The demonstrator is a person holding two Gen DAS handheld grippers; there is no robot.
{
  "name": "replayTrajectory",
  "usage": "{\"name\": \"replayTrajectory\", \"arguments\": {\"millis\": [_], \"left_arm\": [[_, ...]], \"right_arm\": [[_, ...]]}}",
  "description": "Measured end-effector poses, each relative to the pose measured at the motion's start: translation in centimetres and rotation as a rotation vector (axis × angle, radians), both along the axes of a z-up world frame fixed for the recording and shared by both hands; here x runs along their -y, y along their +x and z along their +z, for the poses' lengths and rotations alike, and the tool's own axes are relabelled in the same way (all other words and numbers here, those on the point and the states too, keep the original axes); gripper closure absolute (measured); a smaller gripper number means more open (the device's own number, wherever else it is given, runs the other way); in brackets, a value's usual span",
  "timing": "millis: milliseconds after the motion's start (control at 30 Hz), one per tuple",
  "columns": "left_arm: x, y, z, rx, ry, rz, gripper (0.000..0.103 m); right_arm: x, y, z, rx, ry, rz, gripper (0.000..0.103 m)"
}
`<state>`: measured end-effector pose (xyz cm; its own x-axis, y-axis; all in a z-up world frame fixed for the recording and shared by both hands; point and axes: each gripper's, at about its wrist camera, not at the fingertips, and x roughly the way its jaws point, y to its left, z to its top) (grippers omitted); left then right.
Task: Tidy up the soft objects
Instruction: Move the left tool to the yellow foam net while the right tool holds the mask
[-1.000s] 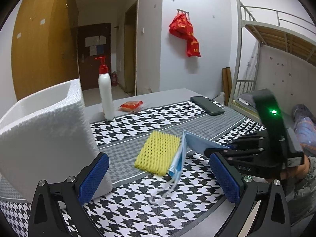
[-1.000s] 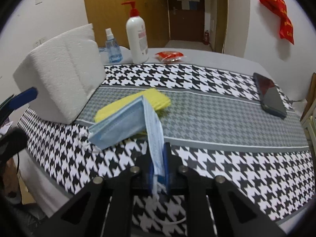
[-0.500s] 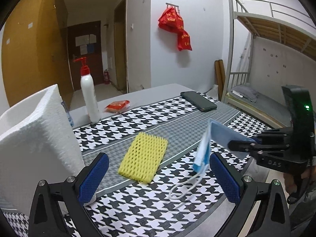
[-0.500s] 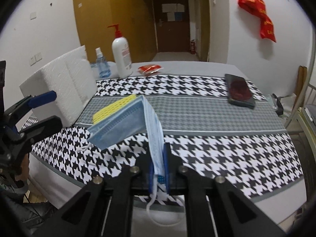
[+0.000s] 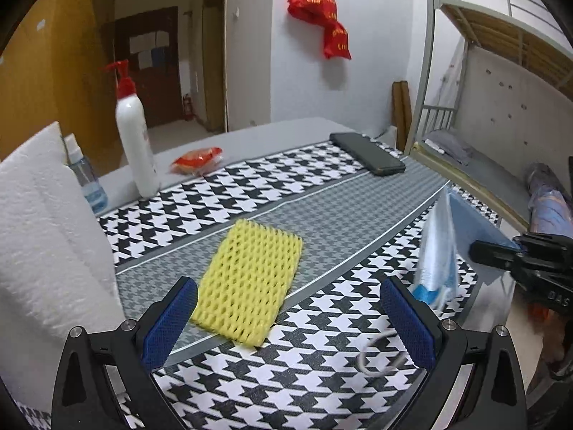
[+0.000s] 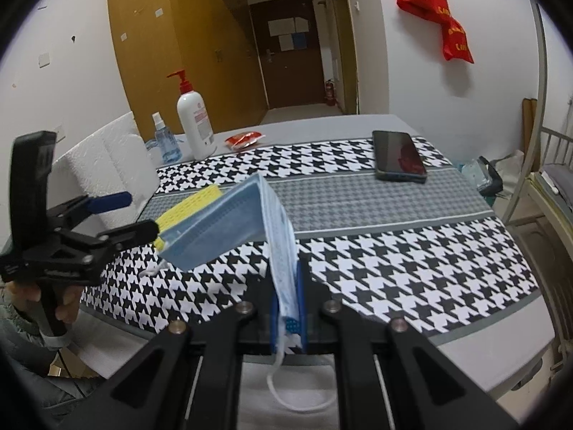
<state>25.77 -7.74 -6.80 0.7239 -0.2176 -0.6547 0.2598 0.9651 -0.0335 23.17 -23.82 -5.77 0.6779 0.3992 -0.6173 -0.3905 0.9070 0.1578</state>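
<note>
A: What sits left of the yellow foam net (image 5: 248, 281)?
B: The white foam box (image 5: 46, 236). The left gripper (image 5: 286, 319) hangs over the net's near edge, jaws spread wide, holding nothing.
A: And right of the net?
B: The right gripper (image 6: 286, 308), clamped on the blue face mask (image 6: 229, 225), held up off the houndstooth tablecloth (image 6: 412, 268), ear loop dangling.
</note>
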Motion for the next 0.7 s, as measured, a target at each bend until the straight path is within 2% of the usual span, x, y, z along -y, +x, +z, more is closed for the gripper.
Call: {"name": "replayTrajectory", "arguments": {"millis": [200,333,600,700], "left_arm": [[-0.6,1.9,-1.5,-0.08,-0.026,0.025,0.001],[-0.7,2.6,-1.9,-0.093,-0.017,0.046,0.002],[-0.8,4.1,-3.3,-0.165,-0.022,0.055,0.019],[-1.0,4.2,-3.3,-0.16,-0.016,0.074,0.026]], "right_arm": [[0.8,0.0,-0.1,-0.003,0.025,-0.021,0.091],[1.0,0.0,-0.2,-0.005,0.029,-0.017,0.091],[1.1,0.0,-0.4,-0.009,0.032,-0.012,0.091],[1.2,0.1,-0.4,-0.011,0.034,-0.016,0.091]]}}
